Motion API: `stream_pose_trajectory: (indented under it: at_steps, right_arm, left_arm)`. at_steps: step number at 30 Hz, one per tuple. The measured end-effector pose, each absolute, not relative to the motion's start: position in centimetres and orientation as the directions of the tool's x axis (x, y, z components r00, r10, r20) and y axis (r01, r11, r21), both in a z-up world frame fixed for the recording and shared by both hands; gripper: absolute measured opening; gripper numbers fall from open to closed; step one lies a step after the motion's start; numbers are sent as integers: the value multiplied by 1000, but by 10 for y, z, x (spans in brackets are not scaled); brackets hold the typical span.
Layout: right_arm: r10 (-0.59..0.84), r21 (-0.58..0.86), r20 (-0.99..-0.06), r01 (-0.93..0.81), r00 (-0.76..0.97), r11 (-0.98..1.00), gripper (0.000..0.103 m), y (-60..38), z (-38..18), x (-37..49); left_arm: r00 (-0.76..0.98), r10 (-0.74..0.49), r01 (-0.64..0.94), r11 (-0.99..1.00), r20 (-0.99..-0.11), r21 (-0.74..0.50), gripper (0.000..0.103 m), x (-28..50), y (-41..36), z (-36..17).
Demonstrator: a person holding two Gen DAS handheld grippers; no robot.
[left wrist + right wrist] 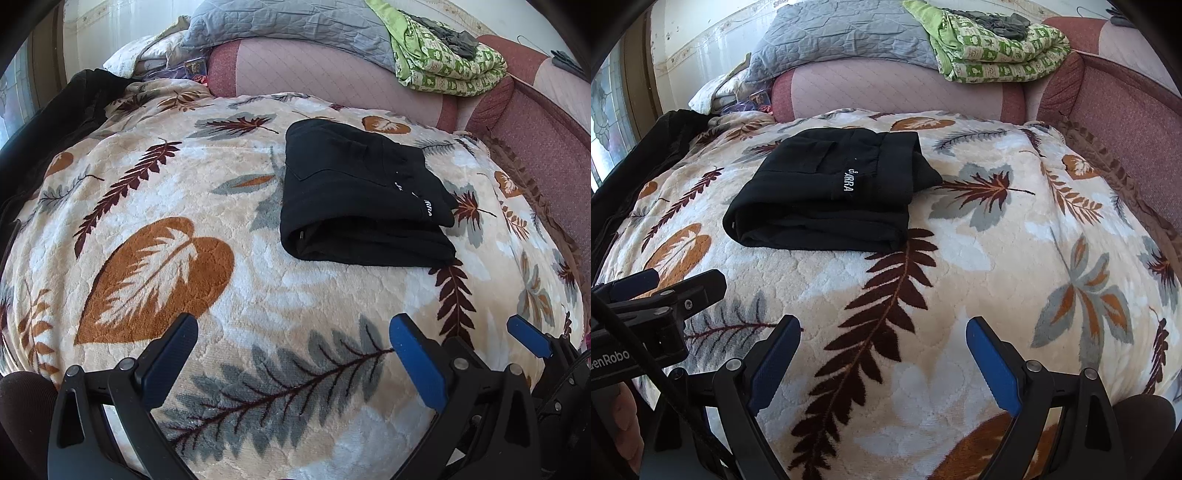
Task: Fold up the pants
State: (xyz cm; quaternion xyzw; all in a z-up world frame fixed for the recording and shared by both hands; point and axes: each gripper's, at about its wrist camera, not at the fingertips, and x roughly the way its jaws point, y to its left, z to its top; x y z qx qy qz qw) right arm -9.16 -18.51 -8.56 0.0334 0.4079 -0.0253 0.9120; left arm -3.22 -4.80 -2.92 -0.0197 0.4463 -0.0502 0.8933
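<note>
The black pants [354, 192] lie folded into a compact rectangle on the leaf-patterned blanket [177, 192], white lettering on top. They also show in the right wrist view [827, 192]. My left gripper [295, 347] is open and empty, well short of the pants. My right gripper [882, 350] is open and empty, also short of them. The right gripper's blue finger [528, 336] shows at the right in the left wrist view. The left gripper [665, 291] shows at the left in the right wrist view.
A pink sofa back [332, 70] runs behind the blanket, carrying a grey quilt [288, 22] and a green patterned cloth [443, 62]. A dark garment [70, 107] lies at the blanket's left edge. The sofa arm [1126, 107] rises at right.
</note>
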Motion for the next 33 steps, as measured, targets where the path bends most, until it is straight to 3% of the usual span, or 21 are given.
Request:
stream_pose_trajectory:
  at_steps: [10, 13, 16, 22, 27, 33]
  right_arm:
    - [15, 69, -741, 54, 671, 996, 94, -195, -78, -76]
    - [89, 180, -732, 66, 675, 981, 94, -219, -69, -45]
    - [246, 383, -698, 60, 673, 922, 94, -253, -70, -3]
    - [403, 577, -689, 119, 602, 808, 94, -284, -109, 51]
    - [506, 672, -625, 79, 595, 736, 91, -286, -113, 73]
    - [544, 668, -633, 33, 551, 744, 88, -268, -119, 112]
  left_arm:
    - [610, -153, 51, 987, -777, -153, 103, -4, -34, -10]
    - [612, -182, 70, 982, -770, -177, 103, 34, -32, 0]
    - [628, -219, 91, 974, -747, -209, 103, 74, -31, 1]
    - [509, -339, 97, 936, -791, -338, 103, 133, -30, -42]
    - [479, -427, 104, 895, -767, -433, 103, 140, -27, -64]
    - [517, -395, 146, 915, -760, -376, 103, 130, -34, -68]
